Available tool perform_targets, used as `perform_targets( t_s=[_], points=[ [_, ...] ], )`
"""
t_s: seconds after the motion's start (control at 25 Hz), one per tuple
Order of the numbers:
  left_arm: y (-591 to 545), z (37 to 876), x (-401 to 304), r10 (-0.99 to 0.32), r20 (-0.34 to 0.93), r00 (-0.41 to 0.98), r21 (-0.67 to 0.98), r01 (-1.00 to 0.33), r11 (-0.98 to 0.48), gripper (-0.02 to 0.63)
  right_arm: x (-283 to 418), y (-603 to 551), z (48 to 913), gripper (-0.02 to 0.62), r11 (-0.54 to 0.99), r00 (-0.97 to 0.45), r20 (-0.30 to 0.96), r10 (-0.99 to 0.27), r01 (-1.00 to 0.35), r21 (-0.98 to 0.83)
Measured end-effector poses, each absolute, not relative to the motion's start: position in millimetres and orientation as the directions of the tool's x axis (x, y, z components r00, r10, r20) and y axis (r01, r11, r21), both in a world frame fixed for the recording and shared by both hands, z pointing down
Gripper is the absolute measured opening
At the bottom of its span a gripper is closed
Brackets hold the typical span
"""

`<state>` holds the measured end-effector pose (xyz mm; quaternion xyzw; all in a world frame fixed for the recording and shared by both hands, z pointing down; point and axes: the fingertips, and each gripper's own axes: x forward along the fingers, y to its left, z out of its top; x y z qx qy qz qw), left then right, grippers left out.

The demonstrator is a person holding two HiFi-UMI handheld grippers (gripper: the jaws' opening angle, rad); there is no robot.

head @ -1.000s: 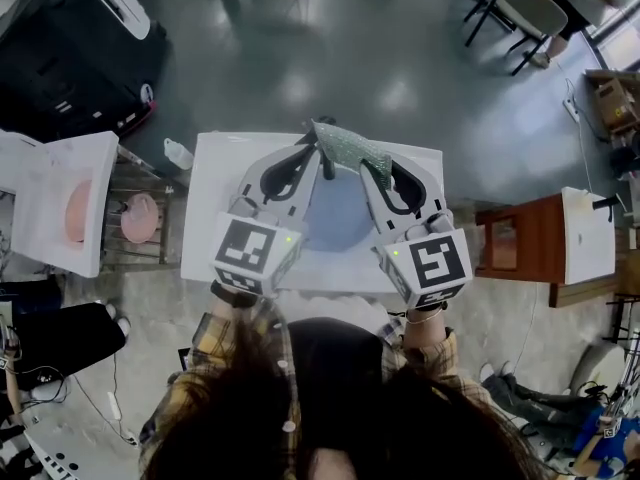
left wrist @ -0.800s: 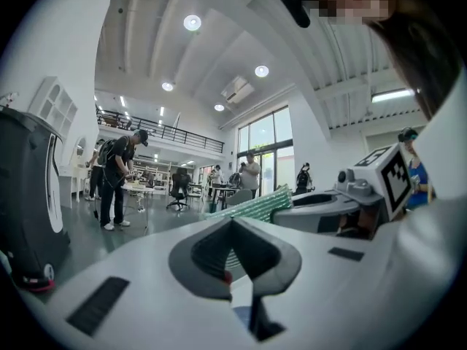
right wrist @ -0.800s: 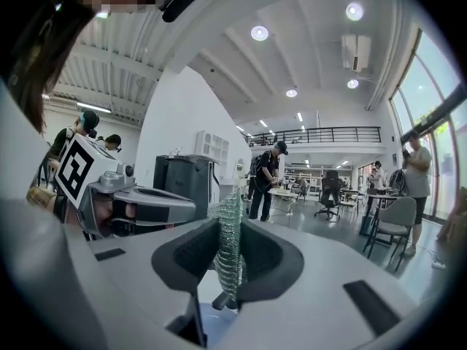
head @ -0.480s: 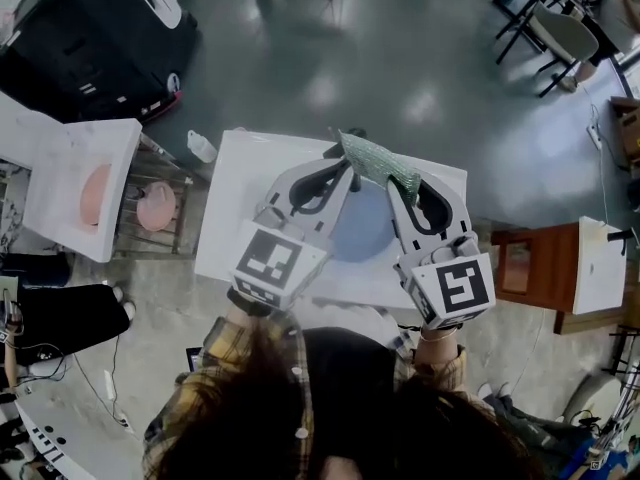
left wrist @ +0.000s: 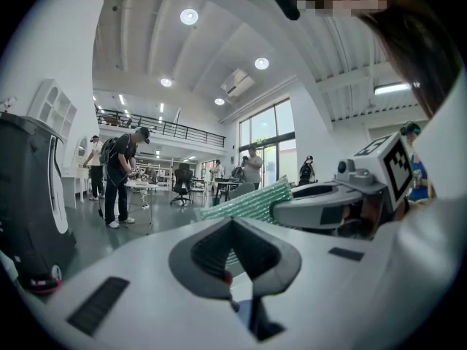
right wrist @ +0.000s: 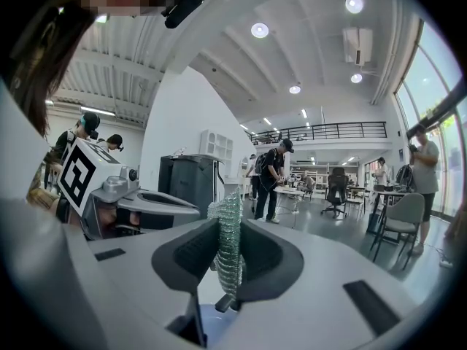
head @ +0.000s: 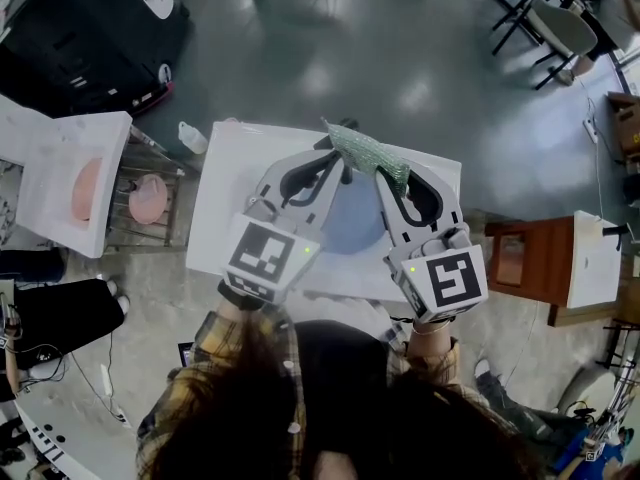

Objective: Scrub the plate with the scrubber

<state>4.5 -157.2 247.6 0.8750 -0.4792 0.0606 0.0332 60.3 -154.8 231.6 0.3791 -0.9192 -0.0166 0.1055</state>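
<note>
A round blue plate [head: 350,226] lies on the white table [head: 230,183], between my two grippers. My right gripper [head: 381,175] is shut on a green mesh scrubber [head: 366,152], which sticks out over the plate's far rim. In the right gripper view the scrubber [right wrist: 230,235] stands upright, pinched between the pads. My left gripper [head: 343,168] is shut beside it, tip near the scrubber, with nothing clearly between its jaws [left wrist: 232,228]. The scrubber [left wrist: 244,203] shows just beyond that tip, and the plate [left wrist: 244,318] shows below it.
A white side table [head: 60,158] with a pink plate [head: 85,190] stands at the left, next to a pink bowl [head: 148,198] and a small bottle [head: 190,136]. A brown wooden stand [head: 520,258] is at the right. Several people stand far off in the hall.
The right gripper has shifted a little across the plate's far side with the scrubber still in it. The left gripper stays shut and has hardly moved.
</note>
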Motion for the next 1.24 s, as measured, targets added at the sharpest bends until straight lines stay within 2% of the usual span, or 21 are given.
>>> perform_targets(
  t_s=[1.24],
  points=[
    [-153.4,240.6,19.1,-0.842,0.134,0.522,0.002,-0.85,-0.527,0.014,72.7,-153.2,234.7,0.097,0.72,-0.699,0.183,-0.691,-0.689,0.088]
  ],
)
